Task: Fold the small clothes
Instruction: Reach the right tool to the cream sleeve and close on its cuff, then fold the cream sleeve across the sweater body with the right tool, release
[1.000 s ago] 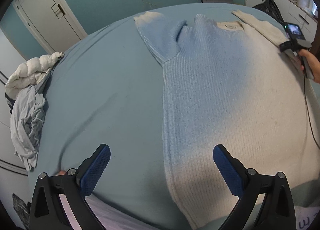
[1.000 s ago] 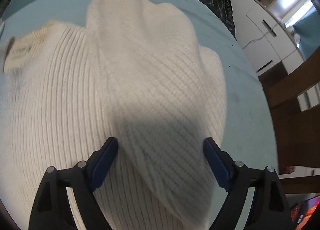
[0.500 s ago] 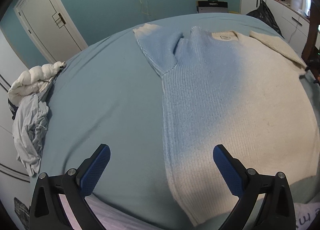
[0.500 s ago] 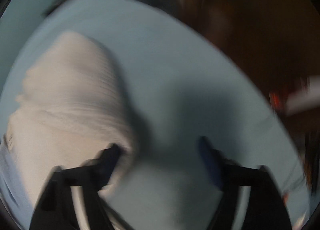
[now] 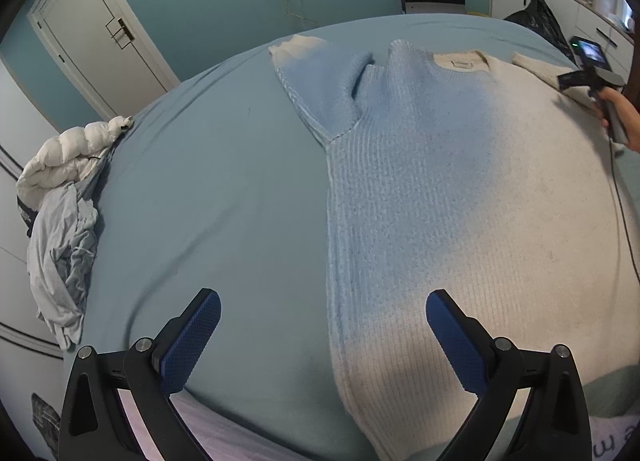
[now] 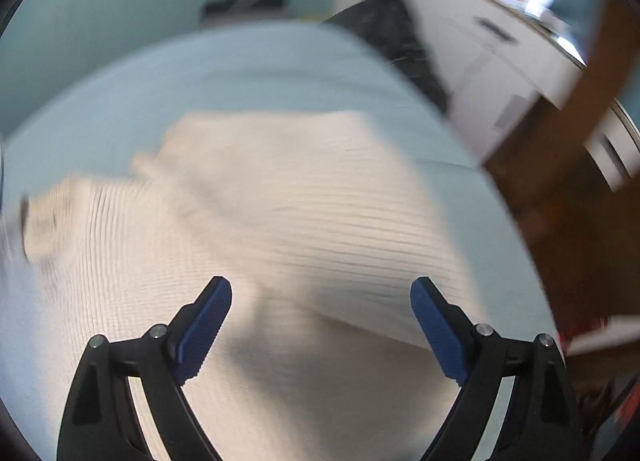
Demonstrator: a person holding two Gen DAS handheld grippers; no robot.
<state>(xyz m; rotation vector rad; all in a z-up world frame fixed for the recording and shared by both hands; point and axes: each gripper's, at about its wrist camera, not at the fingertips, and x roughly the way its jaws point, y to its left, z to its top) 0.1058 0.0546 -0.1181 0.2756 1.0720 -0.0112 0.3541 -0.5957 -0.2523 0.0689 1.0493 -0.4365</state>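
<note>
A cream ribbed knit sweater (image 5: 460,189) lies flat on the blue bedsheet (image 5: 208,189), its left sleeve (image 5: 320,89) folded in over the chest. My left gripper (image 5: 324,325) hovers open above the sweater's lower left hem, nothing between its blue pads. In the right wrist view the sweater (image 6: 280,229) is blurred, with its right sleeve laid across the body. My right gripper (image 6: 320,317) hangs above it with jaws opening wide and no cloth between them. The right gripper (image 5: 588,77) also shows in the left wrist view at the far right, held in a hand (image 5: 624,117).
A heap of white and grey clothes (image 5: 64,221) sits at the bed's left edge. A white door (image 5: 100,41) and teal wall stand behind. White cabinets (image 6: 500,61), a black bag (image 6: 400,41) and a brown wooden post (image 6: 560,141) are to the right of the bed.
My right gripper swung off over the bare sheet and came back above the sweater's right side, its jaws wider apart. The left gripper has stayed put.
</note>
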